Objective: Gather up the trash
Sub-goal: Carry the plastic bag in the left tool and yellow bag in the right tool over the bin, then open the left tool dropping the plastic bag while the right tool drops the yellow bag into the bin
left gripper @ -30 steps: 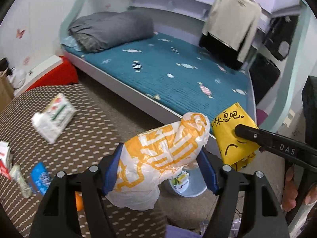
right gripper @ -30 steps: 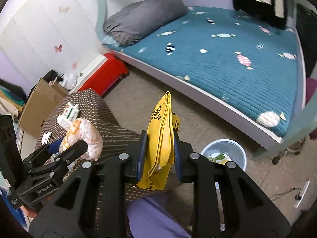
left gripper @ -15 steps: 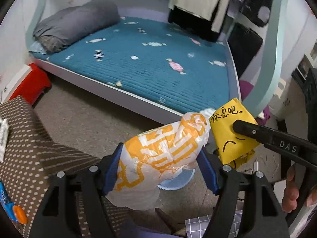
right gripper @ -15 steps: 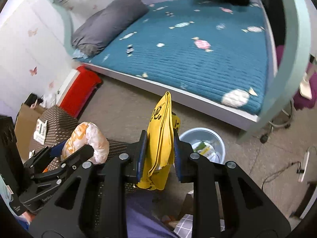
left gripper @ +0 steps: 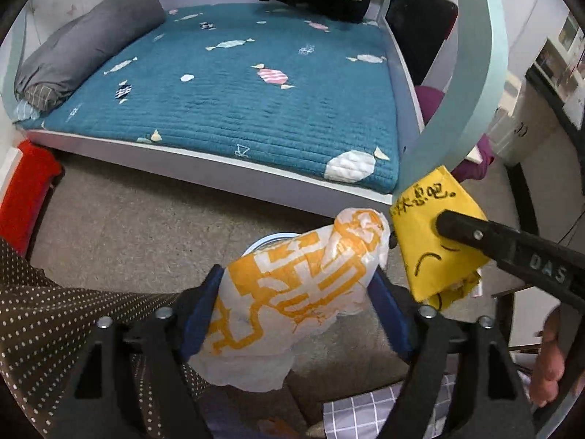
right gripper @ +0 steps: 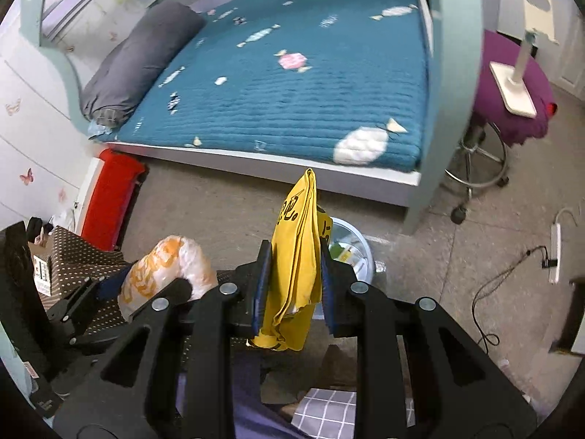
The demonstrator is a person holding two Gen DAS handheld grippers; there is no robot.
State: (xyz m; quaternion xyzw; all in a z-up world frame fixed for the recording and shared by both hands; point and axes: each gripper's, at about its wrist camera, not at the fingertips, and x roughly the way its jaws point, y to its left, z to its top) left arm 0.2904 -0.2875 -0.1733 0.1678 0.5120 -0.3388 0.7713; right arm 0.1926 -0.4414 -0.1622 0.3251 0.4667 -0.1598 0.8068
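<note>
Two grippers are carrying trash in front of you. Your left gripper (left gripper: 296,303) is spreading its jaws, and the crumpled white-and-orange wrapper (left gripper: 292,300) is still sitting between the blue pads; the left pad is touching it, while a sliver of gap is showing at the right pad. Your right gripper (right gripper: 292,285) is pinching a folded yellow paper bag (right gripper: 298,256) with black handwriting and a drawn frown, the pads pressing on both of its flat faces and its top edge poking up past the fingertips.

Just right of the left gripper's tips, the yellow bag is almost touching the end of the wrapper. Directly beyond and beneath both sets of fingertips, a pale blue waste bin (right gripper: 356,252) is standing on the grey floor, with some scraps lying in it; the wrapper is hiding most of its rim in the left wrist view. To the left of both grippers, a brown dotted tablecloth (left gripper: 55,314) is draping down. Farther out, a bed with a teal quilted cover (left gripper: 234,106) is spanning the room, a rolled grey duvet (left gripper: 84,44) lying at its left end. Off to the right of your right gripper, a stool with a purple cover (right gripper: 512,102) is standing near the bed's corner post.
</note>
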